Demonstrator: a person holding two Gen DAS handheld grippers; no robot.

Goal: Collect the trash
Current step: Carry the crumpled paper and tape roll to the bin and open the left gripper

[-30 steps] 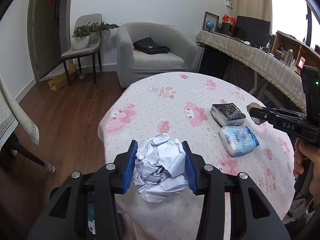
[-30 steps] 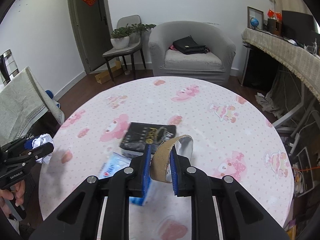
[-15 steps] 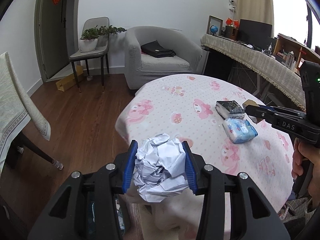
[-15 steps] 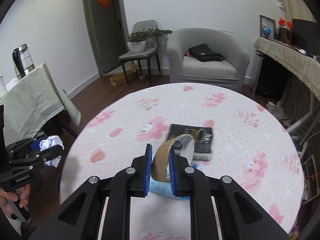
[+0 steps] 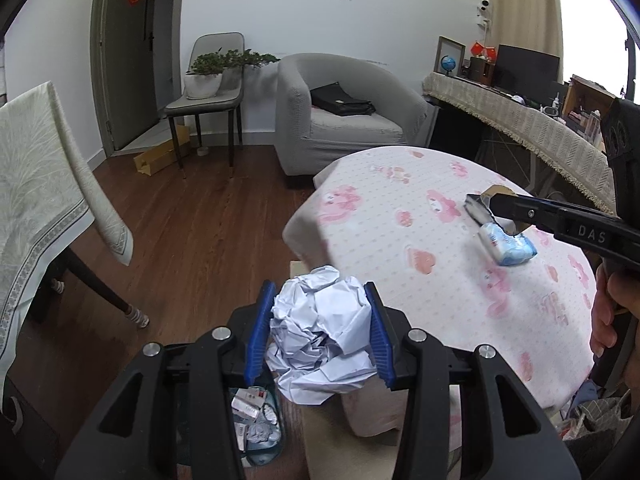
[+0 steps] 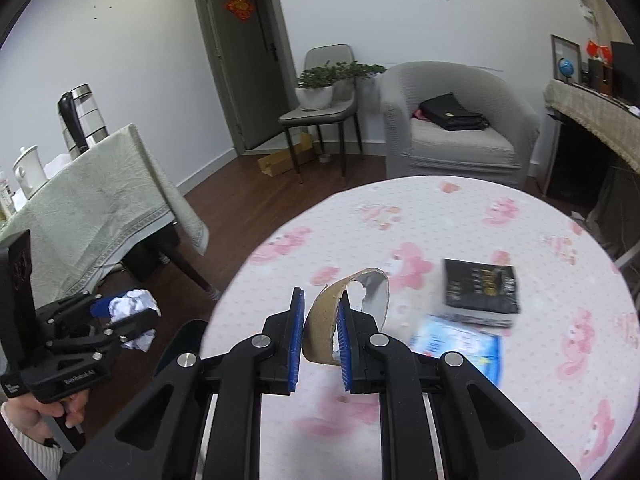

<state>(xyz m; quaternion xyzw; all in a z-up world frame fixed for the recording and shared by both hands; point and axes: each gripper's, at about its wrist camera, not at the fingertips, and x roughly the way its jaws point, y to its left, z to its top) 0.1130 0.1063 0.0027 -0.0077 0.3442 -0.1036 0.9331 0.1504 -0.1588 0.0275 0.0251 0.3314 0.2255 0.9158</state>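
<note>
Your left gripper [image 5: 319, 334] is clamped on a crumpled ball of white paper [image 5: 320, 336], its blue pads [image 5: 259, 334] pressing the ball from both sides at the lower centre of the left wrist view. Beneath it, at the bottom of that frame, you can see a trash bin [image 5: 256, 424] on the wooden floor [image 5: 192, 240] with scraps already inside.

Your right gripper [image 6: 318, 336] is nearly closed, pinching a curled strip of torn cardboard [image 6: 324, 328] with a grey inner face; the strip arches up and to the right past the right pad [image 6: 344, 344]. In the left wrist view that same gripper enters from the right edge, over the round table [image 5: 400, 264], which wears a pink cartoon-print cloth.

On the table in the right wrist view, right of centre, a black packet [image 6: 480, 292] lies just beside a blue-and-white tissue pack [image 6: 460, 344]; whether they touch is lost in blur. The left gripper with its paper ball appears at the lower left of that frame, off the table's edge, and your left hand [image 6: 32, 416] grips its handle.
</note>
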